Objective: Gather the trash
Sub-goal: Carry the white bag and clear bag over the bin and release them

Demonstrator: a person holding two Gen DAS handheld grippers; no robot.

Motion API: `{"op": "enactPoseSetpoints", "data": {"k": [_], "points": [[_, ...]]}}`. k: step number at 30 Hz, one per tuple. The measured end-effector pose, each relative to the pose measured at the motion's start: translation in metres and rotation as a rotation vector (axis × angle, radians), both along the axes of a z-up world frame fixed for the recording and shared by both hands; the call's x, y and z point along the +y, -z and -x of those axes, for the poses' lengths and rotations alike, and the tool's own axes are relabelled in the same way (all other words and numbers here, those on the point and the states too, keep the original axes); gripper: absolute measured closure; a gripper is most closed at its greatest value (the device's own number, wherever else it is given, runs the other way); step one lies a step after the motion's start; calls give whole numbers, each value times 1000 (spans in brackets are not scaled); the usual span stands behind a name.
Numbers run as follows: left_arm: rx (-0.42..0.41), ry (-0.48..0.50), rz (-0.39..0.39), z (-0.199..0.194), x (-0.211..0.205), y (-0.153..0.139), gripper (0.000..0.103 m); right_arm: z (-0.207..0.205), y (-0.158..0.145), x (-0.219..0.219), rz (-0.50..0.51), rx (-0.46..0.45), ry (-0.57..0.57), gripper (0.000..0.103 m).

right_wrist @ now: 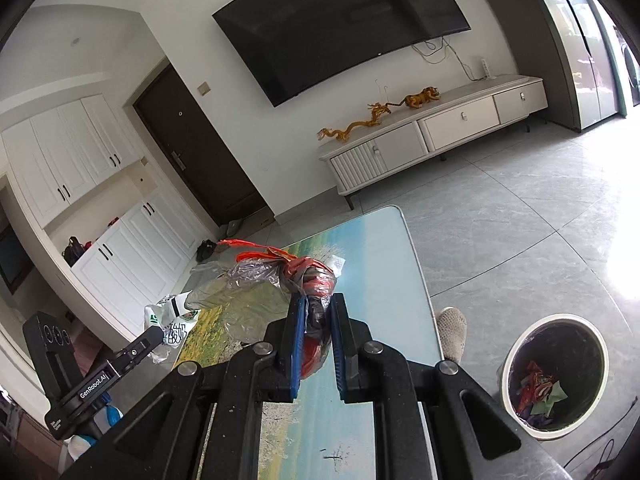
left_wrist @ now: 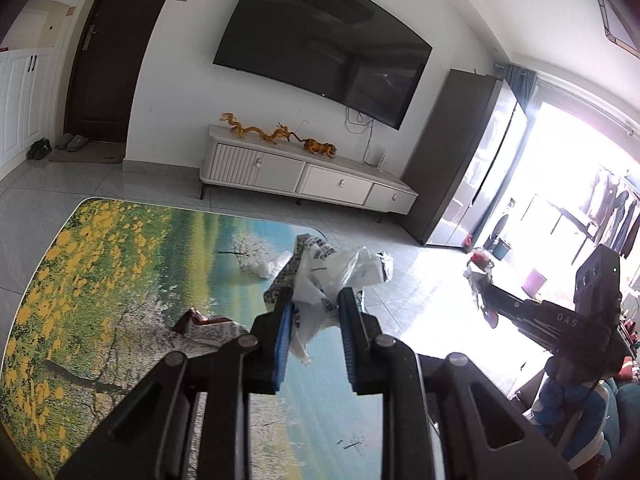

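Note:
My left gripper (left_wrist: 316, 300) is shut on a bundle of white plastic bags and printed wrappers (left_wrist: 332, 272), held above the landscape-print table (left_wrist: 120, 280). My right gripper (right_wrist: 318, 304) is shut on a clear and red plastic bag bundle (right_wrist: 280, 276), held above the same table (right_wrist: 380, 280). A brown and white wrapper (left_wrist: 208, 326) and a crumpled white tissue (left_wrist: 264, 268) lie on the table. A white trash bin (right_wrist: 554, 372) with a dark liner and several colourful wrappers inside stands on the floor to the right of the table. The left gripper also shows in the right wrist view (right_wrist: 160, 334).
A white TV cabinet (left_wrist: 304, 176) with golden figurines stands against the far wall under a wall TV (left_wrist: 320, 40). A dark cabinet (left_wrist: 460, 160) stands to its right. A foot in a slipper (right_wrist: 452, 332) is by the table's right edge. Grey tiled floor surrounds the table.

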State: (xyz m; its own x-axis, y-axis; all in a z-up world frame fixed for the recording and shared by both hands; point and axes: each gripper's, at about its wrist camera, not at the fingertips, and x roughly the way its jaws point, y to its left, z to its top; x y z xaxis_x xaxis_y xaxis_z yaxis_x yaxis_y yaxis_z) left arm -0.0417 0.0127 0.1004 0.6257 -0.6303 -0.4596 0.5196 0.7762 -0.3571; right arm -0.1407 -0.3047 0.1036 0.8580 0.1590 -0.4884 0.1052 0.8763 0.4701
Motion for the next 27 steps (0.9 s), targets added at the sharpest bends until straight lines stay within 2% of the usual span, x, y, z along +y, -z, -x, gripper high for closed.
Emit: {"op": "enactPoseSetpoints", "data": {"k": [8, 13, 21, 27], "points": [[6, 147, -47, 22, -90, 0, 82, 48, 5, -69, -29, -8, 154, 91], [40, 241, -102, 30, -156, 16, 82, 73, 23, -115, -21, 37, 278, 91], [106, 381, -216, 34, -261, 59, 82, 91, 88, -183, -96, 166, 426, 91], [181, 446, -275, 28, -325, 97, 81, 94, 142, -218, -163, 280, 481, 91]]}}
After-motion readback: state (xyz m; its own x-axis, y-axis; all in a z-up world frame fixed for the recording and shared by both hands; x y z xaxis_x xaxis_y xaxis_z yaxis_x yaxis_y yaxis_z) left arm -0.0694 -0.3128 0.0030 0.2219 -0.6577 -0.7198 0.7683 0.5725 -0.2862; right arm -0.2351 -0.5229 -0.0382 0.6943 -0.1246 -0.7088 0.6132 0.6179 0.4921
